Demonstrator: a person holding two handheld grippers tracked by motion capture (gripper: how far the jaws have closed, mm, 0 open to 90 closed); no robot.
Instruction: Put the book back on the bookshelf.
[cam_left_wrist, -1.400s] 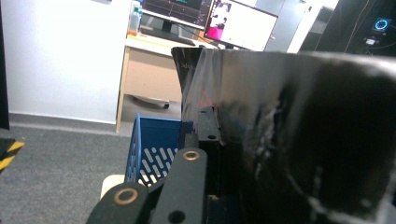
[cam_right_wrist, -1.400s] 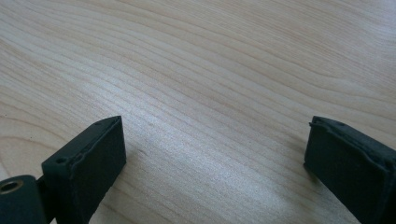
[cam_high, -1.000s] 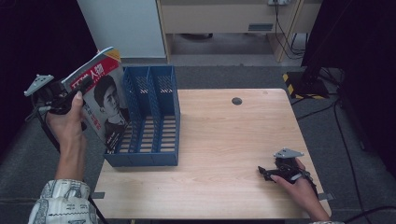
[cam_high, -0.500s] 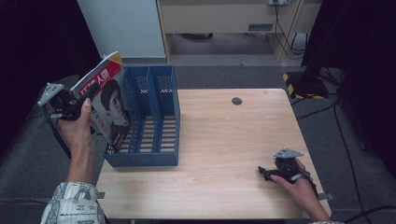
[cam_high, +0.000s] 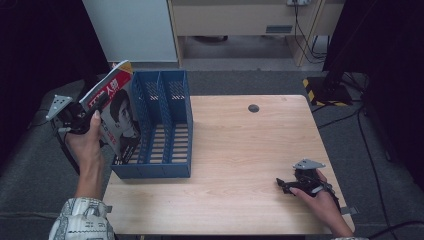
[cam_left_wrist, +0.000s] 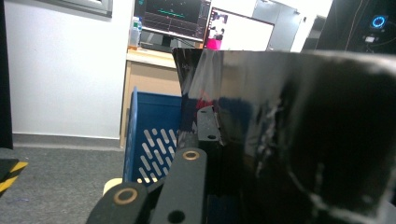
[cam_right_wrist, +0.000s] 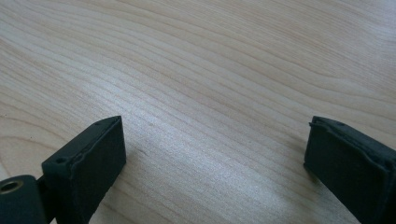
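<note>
Grey carpet, a white cabinet and a light wooden table (cam_high: 240, 165) make up the setting, with a blue file rack (cam_high: 165, 125) standing at the table's left end. Over on the left, the left gripper (cam_high: 95, 111) has its jaws pinched tight on a magazine (cam_high: 117, 117), held upright and tilted by its outer edge, just beside the rack's leftmost slot with its lower corner at the rack's left wall — whether that corner is already inside the slot I can't tell. I'd guess the magazine is light but floppy, and the glossy cover looks slippery, so a grip near the spine or a long edge should keep it from sagging or sliding out. From the left gripper view the dark shiny cover (cam_left_wrist: 299, 140) blocks most of what's ahead, so the slot opening is hard to make out. At the table's right end the right gripper (cam_high: 290, 184) rests on the wood, jaws spread wide and holding nothing — its fingertips (cam_right_wrist: 93, 158) just frame bare table.
</note>
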